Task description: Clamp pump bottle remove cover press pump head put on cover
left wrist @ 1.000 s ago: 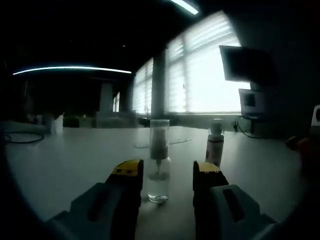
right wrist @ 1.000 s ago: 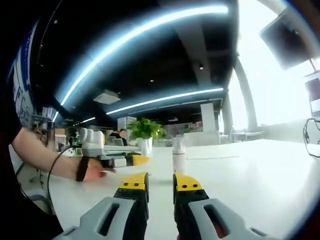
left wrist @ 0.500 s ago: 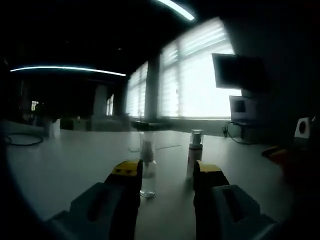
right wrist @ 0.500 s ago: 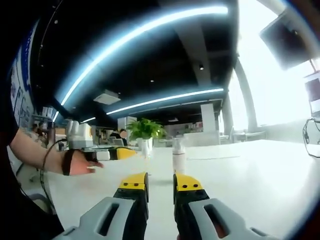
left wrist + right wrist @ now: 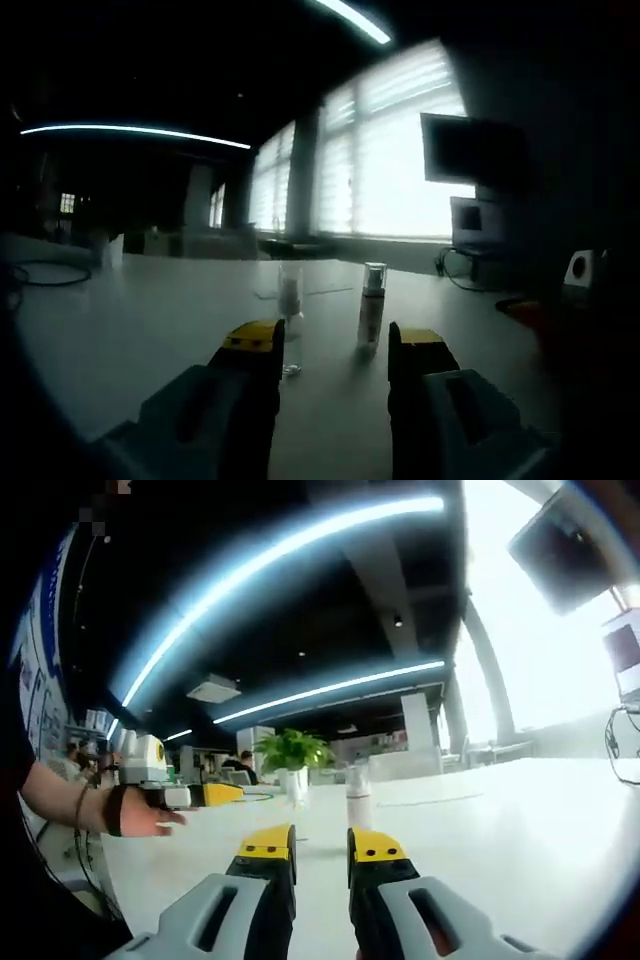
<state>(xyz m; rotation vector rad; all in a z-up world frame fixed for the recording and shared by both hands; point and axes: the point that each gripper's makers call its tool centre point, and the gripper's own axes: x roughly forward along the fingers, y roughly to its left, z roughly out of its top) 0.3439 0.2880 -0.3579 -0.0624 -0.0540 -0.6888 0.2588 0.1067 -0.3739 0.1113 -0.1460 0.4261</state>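
Observation:
Two pump bottles stand on the pale table [image 5: 130, 330]. The clear bottle with its clear cover [image 5: 290, 315] stands left of an opaque bottle with a clear cover [image 5: 371, 305]. My left gripper [image 5: 333, 345] is open, empty, and well short of both bottles. The right gripper view shows the opaque bottle [image 5: 357, 795] straight ahead, beyond my right gripper [image 5: 320, 845]. Its yellow-tipped jaws stand a narrow gap apart with nothing between them. My left gripper [image 5: 215, 793] shows at the left, held in a person's hand [image 5: 140, 815], away from the bottle.
A dark cable [image 5: 40, 272] lies on the table at the left. A monitor [image 5: 470, 150] hangs by the bright windows, with a white box [image 5: 575, 268] and an orange object [image 5: 525, 305] at the right. A potted plant [image 5: 290, 750] stands behind the bottles.
My left gripper has drawn back from the clear bottle, so both bottles look smaller and farther. In the right gripper view the left gripper and hand have slid left. My right gripper holds still.

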